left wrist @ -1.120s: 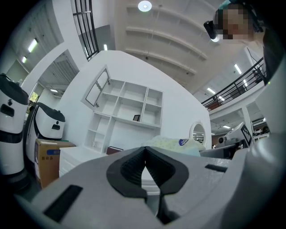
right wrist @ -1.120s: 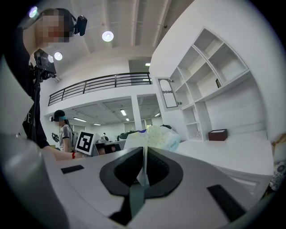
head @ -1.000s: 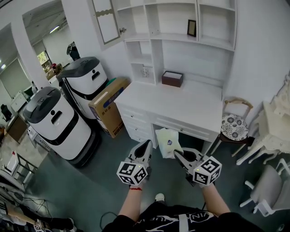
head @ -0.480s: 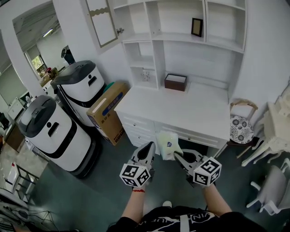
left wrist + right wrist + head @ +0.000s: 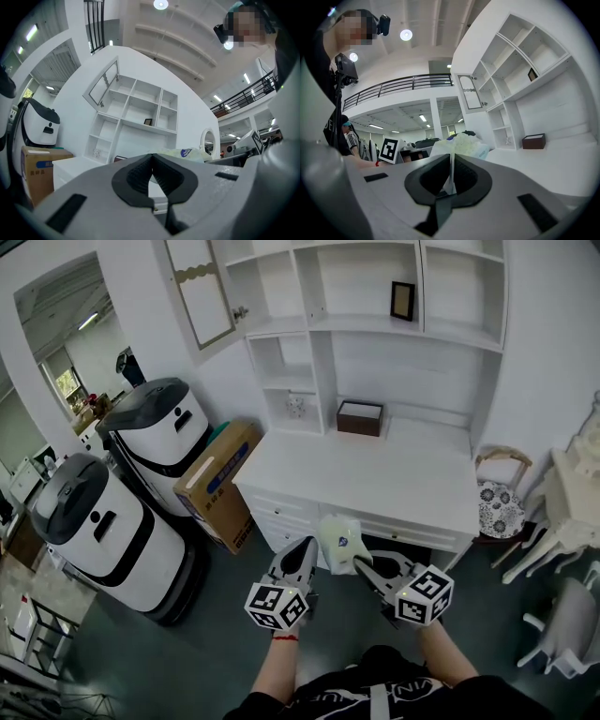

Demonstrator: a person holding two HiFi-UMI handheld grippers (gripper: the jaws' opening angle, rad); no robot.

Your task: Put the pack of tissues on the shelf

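Observation:
The pack of tissues [image 5: 339, 538], pale yellow-white with a blue label, hangs in the air just in front of the white desk [image 5: 394, 474]. My right gripper [image 5: 360, 563] is shut on the edge of its wrapper; in the right gripper view the thin film runs between the pads and the pack [image 5: 461, 145] bulges beyond my right gripper [image 5: 451, 161]. My left gripper [image 5: 307, 546] is beside the pack on its left, shut with nothing between its jaws. In the left gripper view the pack [image 5: 185, 153] lies past my left gripper [image 5: 151, 158], to the right. The white shelf unit [image 5: 366, 324] rises behind the desk.
A brown box [image 5: 360, 417] sits on the desk and a small dark picture frame [image 5: 403, 300] stands in an upper shelf bay. Two white-and-black machines [image 5: 155, 432] and a cardboard box [image 5: 217, 479] stand left of the desk. A chair with a patterned seat [image 5: 494, 502] is at the right.
Both grippers and the pack have moved toward the desk and shelf, which now look closer. The grip on the pack is unchanged.

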